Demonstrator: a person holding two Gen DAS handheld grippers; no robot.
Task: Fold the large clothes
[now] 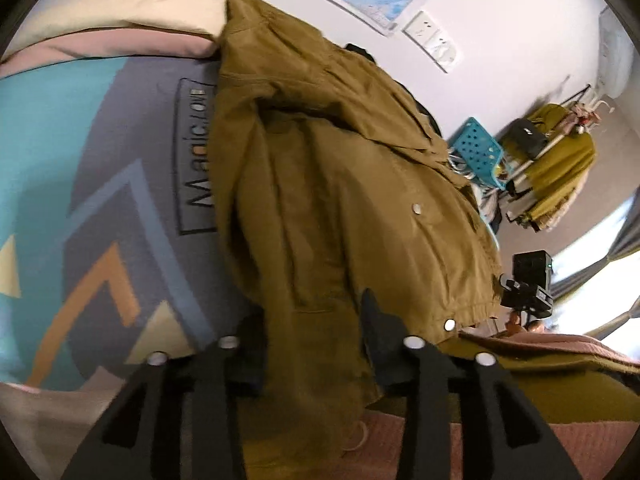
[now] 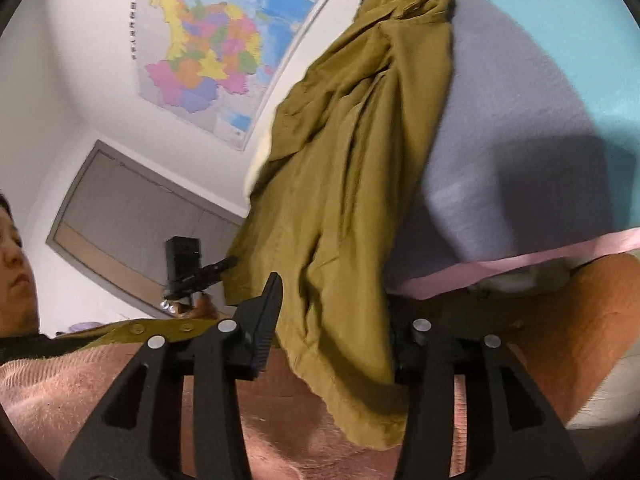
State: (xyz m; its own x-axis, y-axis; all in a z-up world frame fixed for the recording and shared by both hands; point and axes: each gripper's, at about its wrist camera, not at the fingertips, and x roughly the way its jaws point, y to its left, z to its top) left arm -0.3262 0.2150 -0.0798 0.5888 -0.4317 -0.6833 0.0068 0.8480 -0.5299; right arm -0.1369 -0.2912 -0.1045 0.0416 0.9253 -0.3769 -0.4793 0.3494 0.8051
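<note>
An olive-brown jacket with metal snaps lies lengthwise on a bed cover printed in teal, grey and orange shapes. My left gripper stands open at the jacket's near hem, and a fold of the fabric runs between its fingers without being pinched. The right wrist view shows the jacket from its other end, draped over the bed edge. My right gripper is open around the hanging hem; its right finger is mostly hidden behind the cloth. Each gripper shows small in the other's view: right gripper, left gripper.
Pink-brown knit fabric fills the foreground below both grippers. A cream blanket lies at the head of the bed. A map hangs on the wall. A teal perforated chair and a clothes rack stand beyond the bed. A person's head is at the left edge.
</note>
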